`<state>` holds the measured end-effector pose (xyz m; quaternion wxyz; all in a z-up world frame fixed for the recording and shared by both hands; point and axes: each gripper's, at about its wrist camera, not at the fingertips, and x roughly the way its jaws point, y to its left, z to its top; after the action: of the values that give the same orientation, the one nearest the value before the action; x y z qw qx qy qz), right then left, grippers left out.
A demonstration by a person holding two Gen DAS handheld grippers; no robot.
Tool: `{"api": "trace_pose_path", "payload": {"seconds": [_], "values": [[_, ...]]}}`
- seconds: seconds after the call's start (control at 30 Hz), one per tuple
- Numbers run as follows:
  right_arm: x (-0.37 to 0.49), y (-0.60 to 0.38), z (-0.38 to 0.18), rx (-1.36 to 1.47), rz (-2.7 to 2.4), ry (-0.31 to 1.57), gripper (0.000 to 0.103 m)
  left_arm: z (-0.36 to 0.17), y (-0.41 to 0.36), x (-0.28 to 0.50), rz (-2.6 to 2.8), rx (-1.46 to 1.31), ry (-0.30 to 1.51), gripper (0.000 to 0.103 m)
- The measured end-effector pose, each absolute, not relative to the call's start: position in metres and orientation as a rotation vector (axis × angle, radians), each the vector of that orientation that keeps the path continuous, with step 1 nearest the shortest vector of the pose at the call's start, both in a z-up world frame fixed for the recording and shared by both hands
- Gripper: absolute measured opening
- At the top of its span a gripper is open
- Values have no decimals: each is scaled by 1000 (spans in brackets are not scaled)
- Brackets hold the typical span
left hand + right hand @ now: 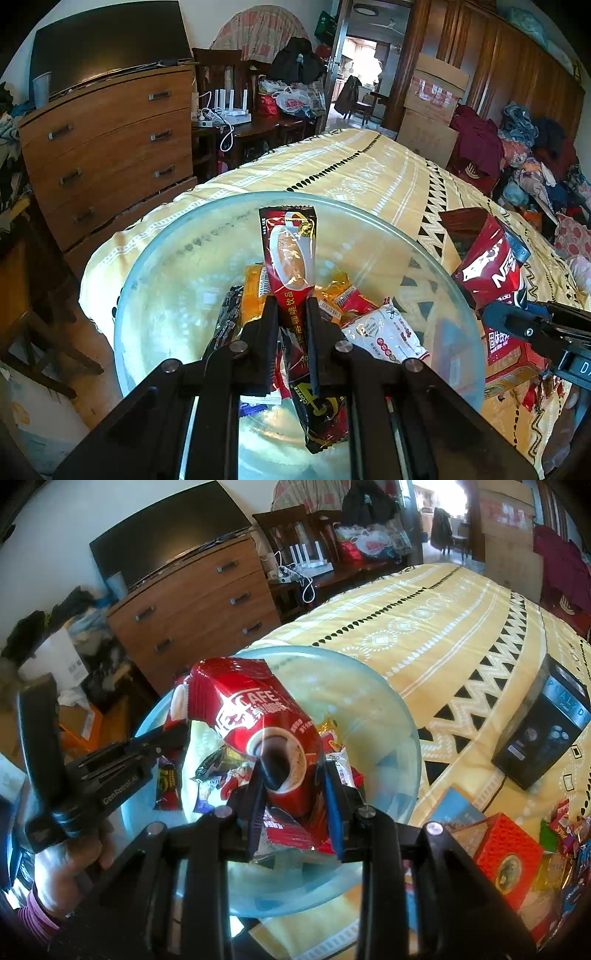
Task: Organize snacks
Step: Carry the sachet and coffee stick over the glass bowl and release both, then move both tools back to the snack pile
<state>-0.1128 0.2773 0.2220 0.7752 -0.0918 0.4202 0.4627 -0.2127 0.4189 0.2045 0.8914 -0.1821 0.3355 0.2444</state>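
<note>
A big clear glass bowl [177,280] [391,746] rests on the yellow patterned bedspread and holds several snack packets. My left gripper [291,301] is shut on a long dark red coffee stick sachet [291,254], which stands upright over the bowl. My right gripper [291,771] is shut on a red Nescafe coffee pack [258,716], also held above the bowl. In the left wrist view that red pack [487,266] and the right gripper's blue-padded fingers [509,321] appear at the right rim. In the right wrist view the left gripper [177,731] comes in from the left, held by a hand [70,856].
An orange-red box [506,856] and loose wrapped snacks [561,834] lie on the bed to the right of the bowl, with a black box [543,731] further back. A wooden dresser [107,147] stands past the bed's left edge. Clothes [528,147] are piled far right.
</note>
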Motion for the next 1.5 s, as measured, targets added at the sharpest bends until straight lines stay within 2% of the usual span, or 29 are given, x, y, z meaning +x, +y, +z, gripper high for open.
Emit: {"api": "trace_pose_path", "payload": {"seconds": [0.53, 0.7, 0.77, 0.83, 0.97, 1.03, 1.07, 1.13, 1.2, 1.43, 1.5], "values": [[-112, 281, 217, -198, 998, 915, 31, 201, 421, -209, 516, -379, 715, 13], [-113, 281, 216, -191, 998, 922, 38, 199, 422, -209, 530, -377, 723, 15], [-113, 281, 215, -193, 1000, 924, 43, 200, 421, -209, 538, -372, 724, 23], [-115, 282, 216, -191, 1005, 922, 45, 201, 420, -211, 552, -363, 714, 44], [-120, 283, 218, -193, 1016, 914, 45, 203, 419, -213, 585, -352, 701, 57], [-122, 282, 220, -192, 1020, 908, 45, 204, 418, -214, 602, -340, 695, 69], [-123, 281, 221, -189, 1021, 904, 46, 204, 417, -214, 617, -326, 691, 71], [-125, 275, 223, -177, 1024, 891, 51, 206, 414, -215, 660, -300, 680, 78], [-128, 267, 225, -168, 1020, 871, 57, 209, 410, -215, 699, -278, 671, 80], [-140, 217, 248, -99, 980, 785, 58, 236, 366, -208, 643, -207, 622, 80], [-145, 197, 260, -72, 955, 744, 63, 245, 348, -204, 620, -175, 605, 80]]}}
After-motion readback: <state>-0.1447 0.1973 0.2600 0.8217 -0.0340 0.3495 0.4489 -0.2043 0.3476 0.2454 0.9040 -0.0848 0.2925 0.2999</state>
